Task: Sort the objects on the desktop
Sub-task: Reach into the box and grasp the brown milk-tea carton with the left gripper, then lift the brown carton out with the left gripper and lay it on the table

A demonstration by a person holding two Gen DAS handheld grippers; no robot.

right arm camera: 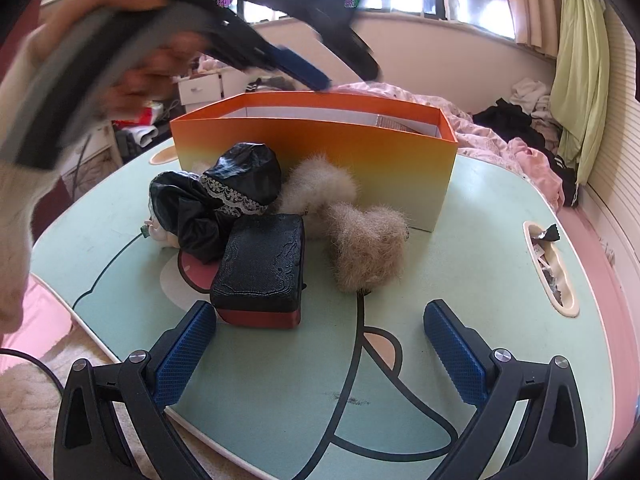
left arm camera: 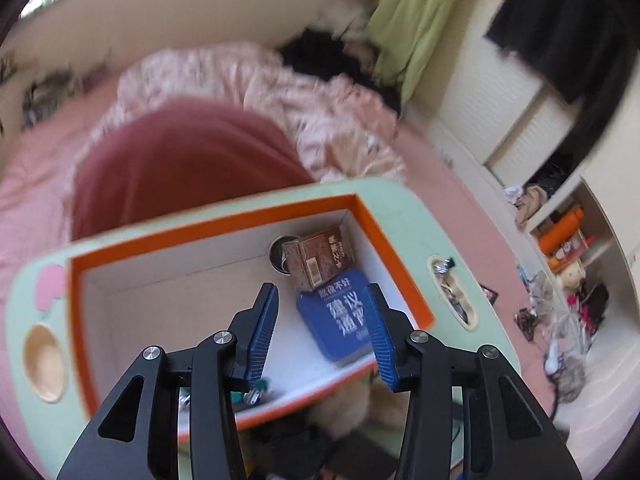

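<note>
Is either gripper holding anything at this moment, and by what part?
Nothing is held. The left gripper hangs empty above the orange box; the right gripper is open over the table.

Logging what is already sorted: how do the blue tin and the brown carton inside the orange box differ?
The blue tin lies flat on the floor of the orange box; the brown carton is tilted, leaning partly over the tin's far edge. The tin is blue with large white characters; the carton is brown with small print. The tin looks wider. Both sit at the box's right end.
</note>
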